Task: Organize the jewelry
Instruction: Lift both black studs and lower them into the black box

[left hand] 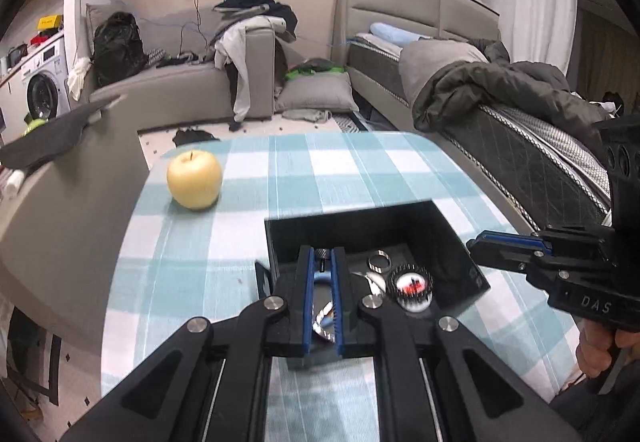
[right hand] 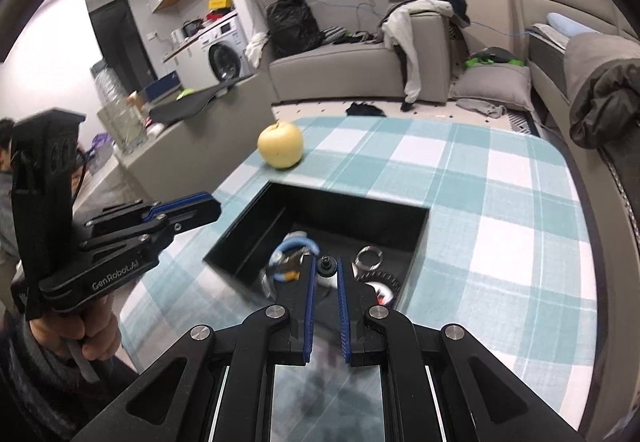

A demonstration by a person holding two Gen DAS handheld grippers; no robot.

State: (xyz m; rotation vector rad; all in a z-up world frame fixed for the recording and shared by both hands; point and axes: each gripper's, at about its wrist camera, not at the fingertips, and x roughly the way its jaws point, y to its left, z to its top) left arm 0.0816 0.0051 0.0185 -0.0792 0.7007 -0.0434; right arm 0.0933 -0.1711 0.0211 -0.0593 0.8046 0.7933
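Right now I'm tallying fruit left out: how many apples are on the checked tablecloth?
1. The yellow apple sits near the tablecloth's far left corner, beyond the black box. None else visible.

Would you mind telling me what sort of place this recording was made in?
Most likely a small studio flat, lived in: a grey sofa piled with clothes, a bed right beside it, and a washing machine all share one room.

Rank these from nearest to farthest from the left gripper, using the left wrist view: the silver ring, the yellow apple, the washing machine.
From the left gripper:
1. Silver ring: in the black box, just right of the fingertips.
2. Yellow apple: on the checked tablecloth, ahead and left.
3. Washing machine: far left, across the room.
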